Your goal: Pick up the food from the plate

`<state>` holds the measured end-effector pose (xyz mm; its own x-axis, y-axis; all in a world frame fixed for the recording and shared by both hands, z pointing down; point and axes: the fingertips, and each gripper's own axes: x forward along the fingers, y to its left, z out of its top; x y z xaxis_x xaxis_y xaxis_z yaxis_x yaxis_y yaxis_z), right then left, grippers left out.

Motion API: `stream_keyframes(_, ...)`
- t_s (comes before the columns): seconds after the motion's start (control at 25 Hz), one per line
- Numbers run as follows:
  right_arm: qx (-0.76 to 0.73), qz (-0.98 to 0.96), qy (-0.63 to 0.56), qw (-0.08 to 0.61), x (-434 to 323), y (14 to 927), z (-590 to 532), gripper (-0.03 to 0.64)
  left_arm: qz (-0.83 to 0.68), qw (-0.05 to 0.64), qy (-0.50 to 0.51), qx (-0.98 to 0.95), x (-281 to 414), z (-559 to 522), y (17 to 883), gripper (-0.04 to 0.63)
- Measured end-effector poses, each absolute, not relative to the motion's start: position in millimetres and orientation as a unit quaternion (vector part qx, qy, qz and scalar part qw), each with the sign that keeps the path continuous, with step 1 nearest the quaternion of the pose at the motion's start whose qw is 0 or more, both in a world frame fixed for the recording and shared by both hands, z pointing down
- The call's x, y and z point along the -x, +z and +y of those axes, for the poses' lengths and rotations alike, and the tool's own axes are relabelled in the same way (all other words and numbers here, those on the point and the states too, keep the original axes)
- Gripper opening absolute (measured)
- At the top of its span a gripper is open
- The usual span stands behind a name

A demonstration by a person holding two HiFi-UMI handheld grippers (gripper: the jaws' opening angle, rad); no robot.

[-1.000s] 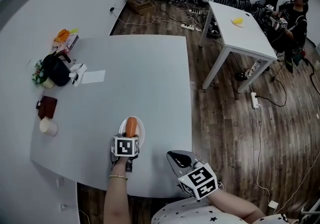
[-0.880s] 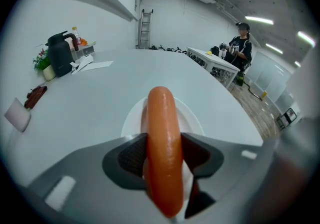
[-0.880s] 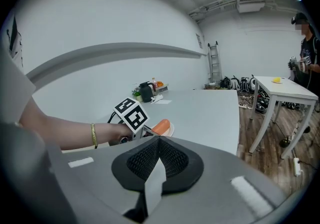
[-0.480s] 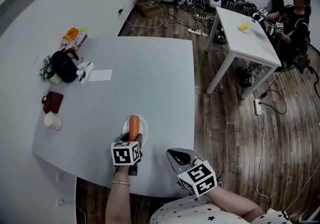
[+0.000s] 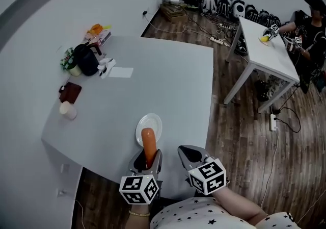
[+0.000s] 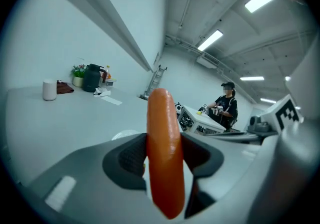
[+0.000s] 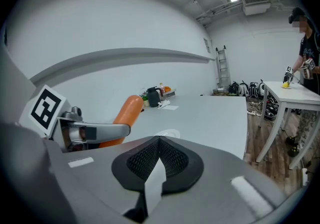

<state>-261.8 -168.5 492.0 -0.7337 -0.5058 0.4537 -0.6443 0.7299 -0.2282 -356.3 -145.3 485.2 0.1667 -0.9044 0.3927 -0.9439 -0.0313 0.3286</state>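
Head view: left gripper [image 5: 147, 160] pinches the sausage [image 5: 148, 144], which projects past its fingertips; plate [image 5: 153, 120] lies beyond. Left gripper view: pads clamp it mid-length. Right gripper view: right gripper [image 7: 159, 154] pressed together, empty. Sausage judged light, soft, slippery; hold mid-body, gently.

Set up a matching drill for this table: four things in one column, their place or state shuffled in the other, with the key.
Things:
1. sausage
2. plate
3. right tool
4. white cup

Place or state:
A. shut, empty
B. gripped by the left tool
C. near the table's left edge
D. on the table, ahead of both tools

Pairs: 1-B, 2-D, 3-A, 4-C
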Motion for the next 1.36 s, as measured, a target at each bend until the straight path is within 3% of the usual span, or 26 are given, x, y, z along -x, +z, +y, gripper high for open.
stream_keyframes(1.36,-0.327,-0.918,0.162,0.158,260.7,469.9,-179.2,-0.002,-0.641,0.25,0.01,-0.726,340.8,-144.5,460.8,0.207)
